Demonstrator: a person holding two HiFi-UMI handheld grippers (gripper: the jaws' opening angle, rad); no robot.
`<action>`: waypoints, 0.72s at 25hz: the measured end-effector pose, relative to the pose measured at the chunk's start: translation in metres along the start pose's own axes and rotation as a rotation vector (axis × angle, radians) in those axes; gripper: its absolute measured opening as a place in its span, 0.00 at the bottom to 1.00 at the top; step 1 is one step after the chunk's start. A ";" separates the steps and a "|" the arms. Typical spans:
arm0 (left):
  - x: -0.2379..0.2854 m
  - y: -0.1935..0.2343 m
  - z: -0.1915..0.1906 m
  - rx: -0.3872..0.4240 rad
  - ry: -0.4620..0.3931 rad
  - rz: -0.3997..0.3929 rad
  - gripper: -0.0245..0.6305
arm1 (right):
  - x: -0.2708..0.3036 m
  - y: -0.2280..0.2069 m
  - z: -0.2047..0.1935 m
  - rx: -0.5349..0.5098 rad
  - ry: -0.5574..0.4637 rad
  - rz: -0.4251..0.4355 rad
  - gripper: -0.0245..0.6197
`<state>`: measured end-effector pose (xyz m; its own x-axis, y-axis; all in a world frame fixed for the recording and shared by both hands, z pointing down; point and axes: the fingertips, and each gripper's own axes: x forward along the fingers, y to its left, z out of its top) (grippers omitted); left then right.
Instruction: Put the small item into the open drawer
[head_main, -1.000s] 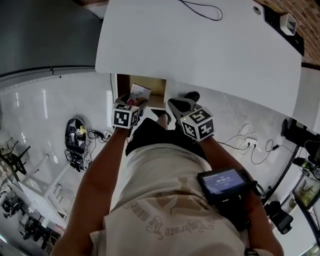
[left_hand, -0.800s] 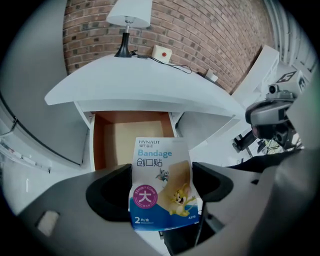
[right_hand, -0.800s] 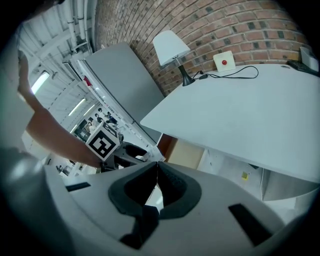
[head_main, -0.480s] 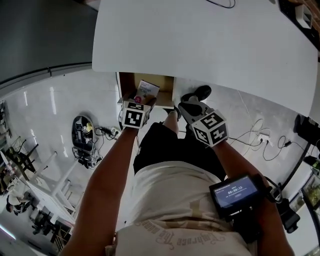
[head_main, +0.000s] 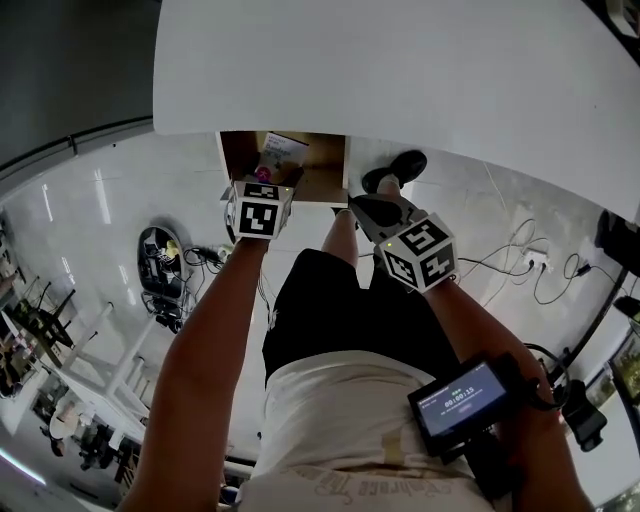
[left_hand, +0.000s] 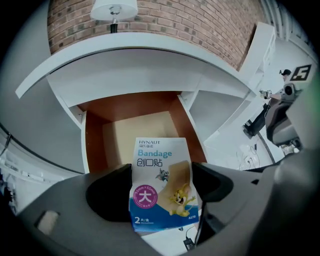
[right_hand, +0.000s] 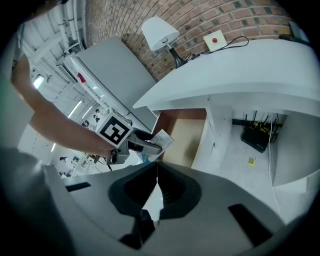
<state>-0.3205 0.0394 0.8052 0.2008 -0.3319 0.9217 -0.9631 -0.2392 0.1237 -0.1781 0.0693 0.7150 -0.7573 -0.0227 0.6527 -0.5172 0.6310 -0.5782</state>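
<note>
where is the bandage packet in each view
Head view: bandage packet top centre, over the open drawer.
Left gripper view: lower centre, between the jaws.
Right gripper view: left of centre, in the left gripper.
Shared landmark: the open drawer, in all three.

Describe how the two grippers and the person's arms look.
Both the left gripper and right gripper have dark grey moulded bodies, each carrying a white cube with black square markers. The forearms are bare; a black device with a lit screen sits at the right wrist.
</note>
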 end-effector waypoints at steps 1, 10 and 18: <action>0.005 0.002 0.000 0.001 -0.002 0.005 0.62 | 0.002 -0.002 -0.004 0.005 0.001 -0.003 0.05; 0.039 0.005 0.021 -0.026 -0.027 0.043 0.62 | 0.001 -0.024 -0.023 0.039 -0.018 -0.026 0.05; 0.085 -0.005 0.018 0.047 0.040 0.076 0.62 | 0.009 -0.043 -0.037 0.084 -0.040 -0.031 0.05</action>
<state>-0.2953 -0.0045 0.8766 0.1191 -0.3146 0.9417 -0.9655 -0.2579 0.0360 -0.1476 0.0709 0.7640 -0.7549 -0.0731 0.6518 -0.5708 0.5625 -0.5981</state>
